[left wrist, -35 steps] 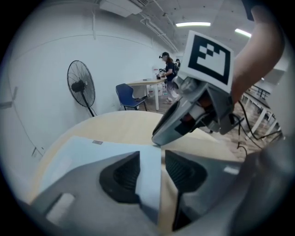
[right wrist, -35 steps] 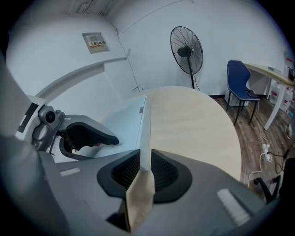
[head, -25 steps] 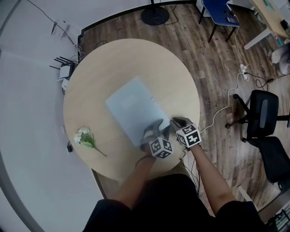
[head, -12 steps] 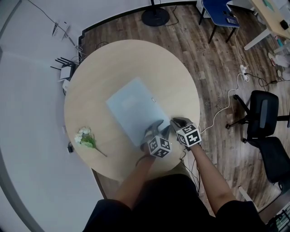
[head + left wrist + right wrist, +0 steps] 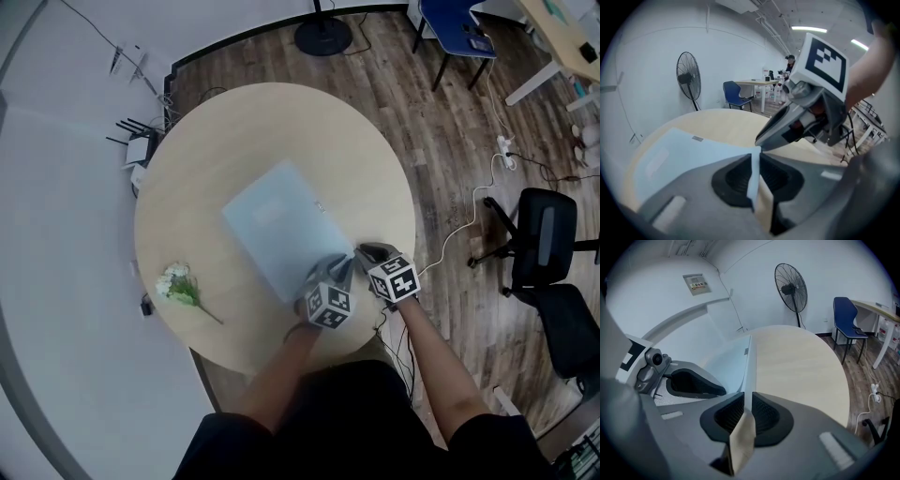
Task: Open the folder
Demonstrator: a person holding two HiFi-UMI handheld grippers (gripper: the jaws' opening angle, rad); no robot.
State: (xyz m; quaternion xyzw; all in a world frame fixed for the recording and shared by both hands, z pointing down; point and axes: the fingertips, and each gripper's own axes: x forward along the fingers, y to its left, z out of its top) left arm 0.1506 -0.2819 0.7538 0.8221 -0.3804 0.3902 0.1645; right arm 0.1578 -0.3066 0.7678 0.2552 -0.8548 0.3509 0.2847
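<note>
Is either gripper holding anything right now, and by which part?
Both hold the pale blue flat folder at its near corner: the left gripper, jaws just closed, pinches a cover's corner; the right gripper pinches the adjoining edge.

Pale blue folder [image 5: 277, 230] lies closed, flat on round table [image 5: 234, 141].

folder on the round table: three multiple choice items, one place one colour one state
1. Where do the flowers lie?
A. on the folder
B. on the table, left of the folder and apart from it
C. on the floor

2. What colour is the folder?
A. pale blue
B. red
C. black

3. How does the right gripper stand?
A. wide open over bare table
B. holding the flowers
C. shut on the folder's edge

Key: 1 B, the head view shows bare wood between them; 2 A, it is pale blue in every view; 3 C, the right gripper view shows the sheet pinched between its pads.
</note>
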